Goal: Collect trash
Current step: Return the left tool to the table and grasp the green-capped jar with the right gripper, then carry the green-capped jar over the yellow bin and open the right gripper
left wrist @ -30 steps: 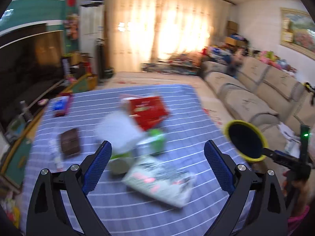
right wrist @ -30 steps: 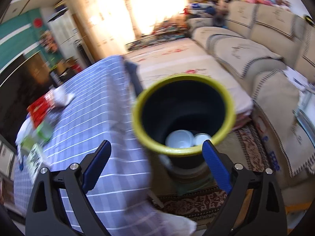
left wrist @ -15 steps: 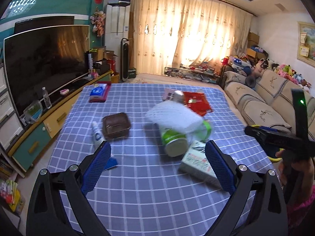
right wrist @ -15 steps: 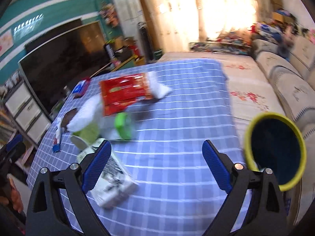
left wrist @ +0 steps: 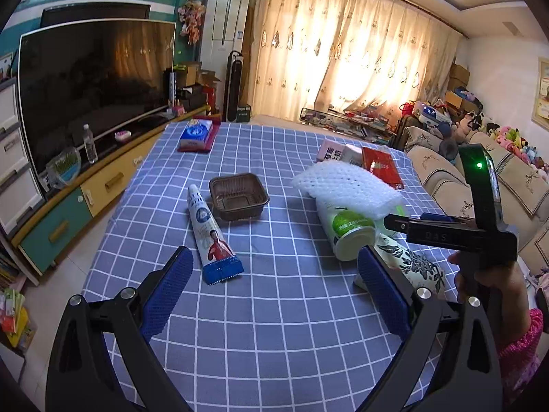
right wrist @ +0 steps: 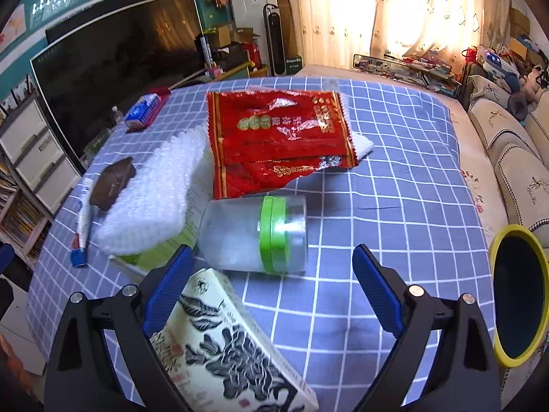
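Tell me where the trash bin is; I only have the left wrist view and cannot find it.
Observer: The yellow-rimmed bin stands off the table's edge, to the right of the right gripper.
Operator: Name what lies straight ahead of that gripper.
Observer: A clear jar with a green band, on its side, just beyond the open fingertips.
Operator: Check the patterned box.
Observer: The patterned box lies under the gripper's left finger, ungripped.

Trash-strewn checked tablecloth
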Demonstrator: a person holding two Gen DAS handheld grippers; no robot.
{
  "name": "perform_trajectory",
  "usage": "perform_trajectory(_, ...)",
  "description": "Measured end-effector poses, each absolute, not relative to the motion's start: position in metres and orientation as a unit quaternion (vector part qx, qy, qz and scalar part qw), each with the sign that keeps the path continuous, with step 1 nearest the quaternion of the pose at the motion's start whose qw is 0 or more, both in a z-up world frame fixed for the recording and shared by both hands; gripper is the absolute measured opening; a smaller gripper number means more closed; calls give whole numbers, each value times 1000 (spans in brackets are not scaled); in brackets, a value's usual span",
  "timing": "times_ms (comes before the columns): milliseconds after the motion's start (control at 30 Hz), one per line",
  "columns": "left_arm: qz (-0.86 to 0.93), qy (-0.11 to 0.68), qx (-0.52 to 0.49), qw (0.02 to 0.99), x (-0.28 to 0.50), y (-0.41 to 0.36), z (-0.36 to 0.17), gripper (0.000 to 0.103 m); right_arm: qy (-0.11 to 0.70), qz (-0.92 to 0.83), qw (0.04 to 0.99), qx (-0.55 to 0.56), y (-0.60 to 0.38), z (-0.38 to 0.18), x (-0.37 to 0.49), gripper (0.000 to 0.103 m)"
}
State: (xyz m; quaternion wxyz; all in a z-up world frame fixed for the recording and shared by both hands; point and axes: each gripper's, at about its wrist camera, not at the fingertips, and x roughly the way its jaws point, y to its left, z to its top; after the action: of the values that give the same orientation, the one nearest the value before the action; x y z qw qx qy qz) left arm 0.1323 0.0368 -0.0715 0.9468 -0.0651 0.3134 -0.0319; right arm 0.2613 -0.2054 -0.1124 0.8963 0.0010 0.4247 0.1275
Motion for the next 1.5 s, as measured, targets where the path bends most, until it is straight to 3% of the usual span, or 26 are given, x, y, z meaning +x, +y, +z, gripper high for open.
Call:
perform_trajectory(367,-44,333,-71,939,151,30,-89,95,444,118,888,-18,-188,-127,288,88)
perform_trajectory(533,-44,339,-71,937,156,27,-94,95,457,137,879,-8,-189,-131,288,70)
perform_trajectory(1167,-53,350,-58,933,164,8,-99,95,418,114,898,69,-264,-103,236,69)
perform_trajectory(1500,-50,363,-54,929,172,1,-102,95,375,-65,915,134,-407,-96,217,69)
